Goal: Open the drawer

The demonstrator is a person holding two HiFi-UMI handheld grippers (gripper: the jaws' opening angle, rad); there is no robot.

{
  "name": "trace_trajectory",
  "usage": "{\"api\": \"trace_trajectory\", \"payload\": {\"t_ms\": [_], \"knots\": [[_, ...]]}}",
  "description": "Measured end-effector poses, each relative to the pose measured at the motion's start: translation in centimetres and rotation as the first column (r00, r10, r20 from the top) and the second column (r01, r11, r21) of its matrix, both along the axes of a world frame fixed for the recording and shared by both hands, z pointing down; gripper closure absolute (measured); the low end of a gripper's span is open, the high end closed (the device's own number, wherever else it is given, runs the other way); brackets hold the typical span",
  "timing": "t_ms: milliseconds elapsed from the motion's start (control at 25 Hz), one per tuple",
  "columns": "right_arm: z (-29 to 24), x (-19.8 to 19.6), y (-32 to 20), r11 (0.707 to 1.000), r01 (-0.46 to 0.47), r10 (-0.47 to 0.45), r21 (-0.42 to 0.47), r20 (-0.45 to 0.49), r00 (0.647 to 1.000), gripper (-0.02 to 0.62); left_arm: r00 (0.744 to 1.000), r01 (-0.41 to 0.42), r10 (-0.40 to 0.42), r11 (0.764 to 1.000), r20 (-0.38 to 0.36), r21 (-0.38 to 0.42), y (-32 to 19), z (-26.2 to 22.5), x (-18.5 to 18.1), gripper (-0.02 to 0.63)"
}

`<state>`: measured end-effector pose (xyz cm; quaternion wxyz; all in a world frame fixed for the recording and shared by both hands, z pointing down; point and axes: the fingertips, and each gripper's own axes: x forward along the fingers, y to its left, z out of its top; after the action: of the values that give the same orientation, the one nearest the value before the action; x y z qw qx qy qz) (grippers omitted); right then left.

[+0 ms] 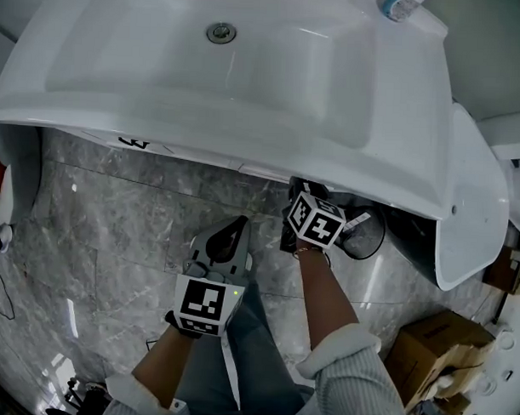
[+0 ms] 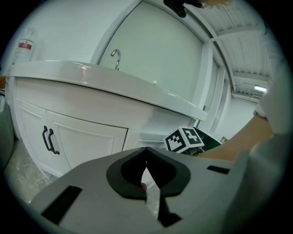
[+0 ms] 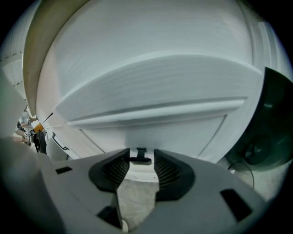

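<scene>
A white vanity stands under the sink [image 1: 399, 122]. In the right gripper view its drawer front [image 3: 183, 130] fills the middle, with a small black handle [image 3: 139, 158] on it. My right gripper [image 3: 139, 161] is open, and the handle sits between its fingertips without the pads pressing on it. In the head view this gripper [image 1: 297, 195] reaches under the sink's edge, its tips hidden. My left gripper [image 1: 239, 227] hangs back over the floor, shut and empty; its jaw tips [image 2: 146, 151] meet, pointing at the vanity.
Two cabinet doors with black handles [image 2: 48, 140] are left of the drawer. A black wire bin [image 1: 366, 236] stands right of my right gripper, beside a white fixture [image 1: 477, 210]. A cardboard box [image 1: 438, 349] sits on the grey marble floor [image 1: 114, 231].
</scene>
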<state>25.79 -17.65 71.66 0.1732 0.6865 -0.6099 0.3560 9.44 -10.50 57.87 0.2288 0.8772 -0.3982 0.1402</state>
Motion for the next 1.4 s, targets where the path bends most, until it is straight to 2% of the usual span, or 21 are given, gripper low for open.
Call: {"api": "trace_trajectory", "payload": {"t_ms": [240, 400, 1400], "knots": [[0.5, -0.1, -0.1, 0.999, -0.032, 0.032, -0.041, -0.014, 0.999, 0.430, 1.000, 0.000, 0.000, 1.000, 0.001, -0.004, -0.1, 0.1, -0.2, 0.589], [0.4, -0.1, -0.1, 0.999, -0.007, 0.006, -0.035, -0.019, 1.000, 0.449, 1.000, -0.001, 0.001, 1.000, 0.003, -0.004, 0.1, 0.1, -0.3, 0.589], [0.3, -1.7, 3.3, 0.993, 0.085, -0.086, -0.084, -0.013, 0.996, 0.454, 1.000, -0.015, 0.016, 1.000, -0.015, 0.014, 0.0, -0.9, 0.6, 0.589]]}}
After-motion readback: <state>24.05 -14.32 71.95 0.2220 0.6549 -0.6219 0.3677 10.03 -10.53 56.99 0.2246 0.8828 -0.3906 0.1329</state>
